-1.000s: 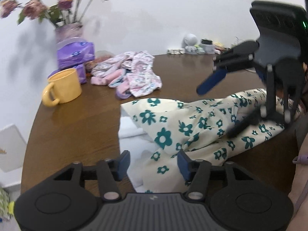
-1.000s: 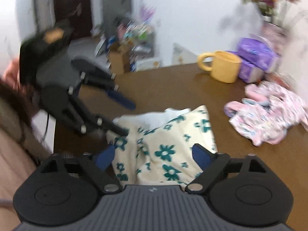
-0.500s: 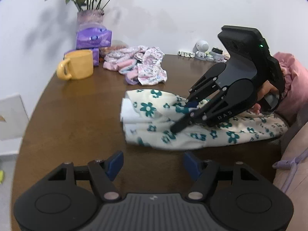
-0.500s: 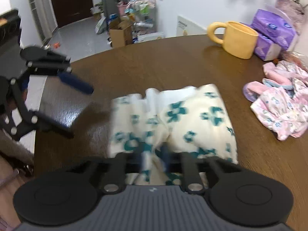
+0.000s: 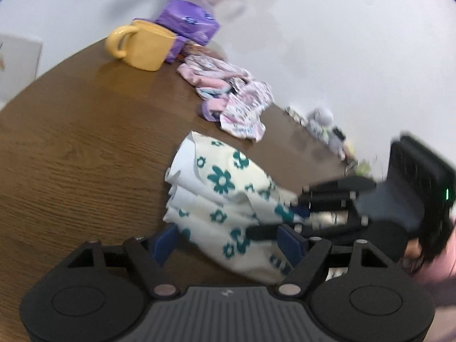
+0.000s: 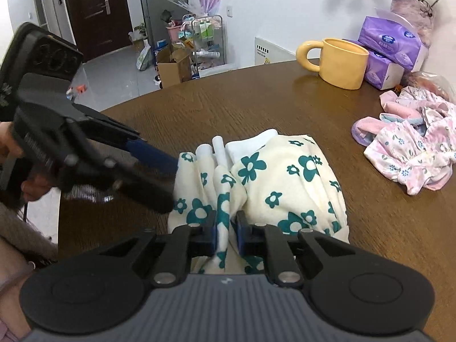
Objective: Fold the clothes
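Note:
A cream garment with teal flowers [image 6: 279, 176] lies bunched on the brown round table [image 6: 228, 108]; it also shows in the left wrist view [image 5: 222, 188]. My right gripper [image 6: 226, 232] is shut on a fold of this garment at its near edge. It shows in the left wrist view [image 5: 296, 213] at the garment's right side. My left gripper [image 5: 228, 240] is open, its blue fingertips on either side of the garment's near edge. In the right wrist view it [image 6: 168, 176] reaches the garment's left side.
A pile of pink floral clothes [image 6: 413, 142] lies at the table's far side, also in the left wrist view [image 5: 233, 99]. A yellow mug [image 6: 339, 62], purple tissue packs [image 6: 390, 45] and a flower vase [image 6: 410, 2] stand behind. Small items [image 5: 325, 128] sit by the wall.
My right gripper has shut on a fold of the flowered garment. My left gripper has moved in from the table's edge to the garment's side, still open.

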`<state>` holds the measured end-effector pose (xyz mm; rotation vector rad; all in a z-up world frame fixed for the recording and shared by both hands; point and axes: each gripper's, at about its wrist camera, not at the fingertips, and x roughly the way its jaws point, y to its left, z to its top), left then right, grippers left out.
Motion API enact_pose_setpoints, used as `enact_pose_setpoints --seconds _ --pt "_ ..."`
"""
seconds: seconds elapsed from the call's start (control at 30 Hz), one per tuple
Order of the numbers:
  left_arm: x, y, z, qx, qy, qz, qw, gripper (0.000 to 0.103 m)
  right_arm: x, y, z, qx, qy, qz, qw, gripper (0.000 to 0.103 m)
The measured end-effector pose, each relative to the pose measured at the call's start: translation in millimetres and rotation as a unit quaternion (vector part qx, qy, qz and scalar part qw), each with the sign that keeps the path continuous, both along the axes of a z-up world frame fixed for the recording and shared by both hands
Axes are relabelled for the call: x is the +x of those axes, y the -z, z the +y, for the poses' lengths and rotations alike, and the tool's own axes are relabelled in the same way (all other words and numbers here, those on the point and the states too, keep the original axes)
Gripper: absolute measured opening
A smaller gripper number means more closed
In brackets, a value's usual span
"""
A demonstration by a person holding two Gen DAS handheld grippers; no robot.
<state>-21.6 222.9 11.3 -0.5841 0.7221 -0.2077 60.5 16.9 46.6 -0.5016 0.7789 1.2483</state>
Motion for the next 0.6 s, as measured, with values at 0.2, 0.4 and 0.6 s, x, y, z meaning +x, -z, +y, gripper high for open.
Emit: enact_pose_setpoints --seconds 0.2,0.4,0.6 --pt "21.2 2.4 -3.9 -0.025 -0.038 0.002 0.9989 0.066 -5.1 1.7 -0.2 0.0 -0.006 -0.013 1.0 0.014" --pt "28.2 14.4 1.5 -0.021 -0.065 0.006 0.9976 0.014 -9.4 -5.2 -5.8 -0.007 -0.015 -0.024 1.0 0.035" --pt "23.6 16.4 4.1 -0.022 -0.067 0.001 0.9975 0.014 2.9 -35.7 -26.1 -0.025 -0.008 -0.035 0.999 0.103"
